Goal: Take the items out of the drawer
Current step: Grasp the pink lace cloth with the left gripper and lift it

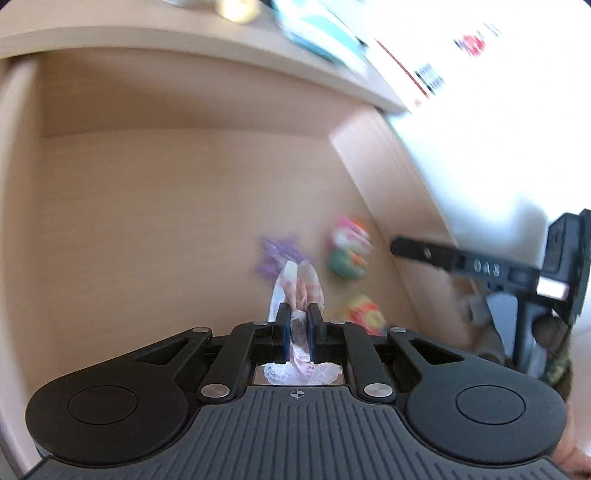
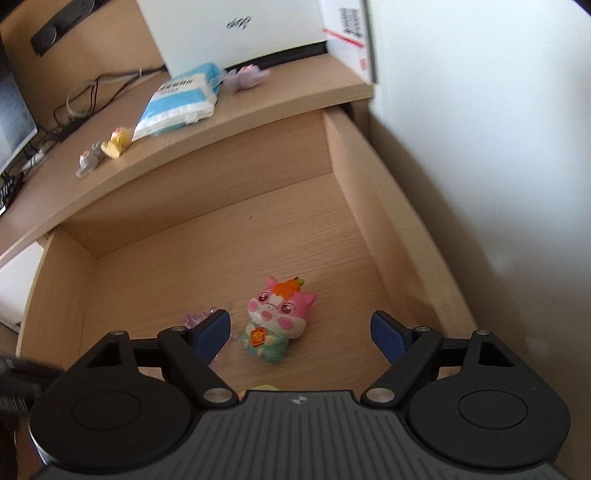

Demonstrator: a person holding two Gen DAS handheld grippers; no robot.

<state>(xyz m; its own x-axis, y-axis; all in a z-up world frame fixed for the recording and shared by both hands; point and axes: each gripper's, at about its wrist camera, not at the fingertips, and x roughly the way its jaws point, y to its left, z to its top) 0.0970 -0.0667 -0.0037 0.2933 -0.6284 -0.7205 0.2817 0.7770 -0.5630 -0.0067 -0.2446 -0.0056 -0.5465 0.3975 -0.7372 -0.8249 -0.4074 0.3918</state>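
Observation:
The wooden drawer (image 1: 147,221) is pulled out under the desk. My left gripper (image 1: 298,314) is shut on a small pink and white item (image 1: 301,284) with a checked pattern, held above the drawer floor. Below it lie a blurred purple piece (image 1: 277,254), a pink and green pig figurine (image 1: 349,251) and a yellow and orange toy (image 1: 364,319). My right gripper (image 2: 299,319) hangs open over the drawer (image 2: 354,177), the pig figurine (image 2: 277,321) lying just beyond its fingers. The purple piece (image 2: 195,317) is partly hidden behind the left finger.
On the desk top (image 2: 277,99) sit a blue tissue pack (image 2: 181,103), a yellow figurine (image 2: 118,142), a grey figurine (image 2: 90,158), a purple figurine (image 2: 245,77), a white laptop (image 2: 240,29) and a cardboard box (image 2: 351,33). Cables (image 2: 85,99) trail at the left. A white wall (image 2: 480,147) borders the drawer's right side.

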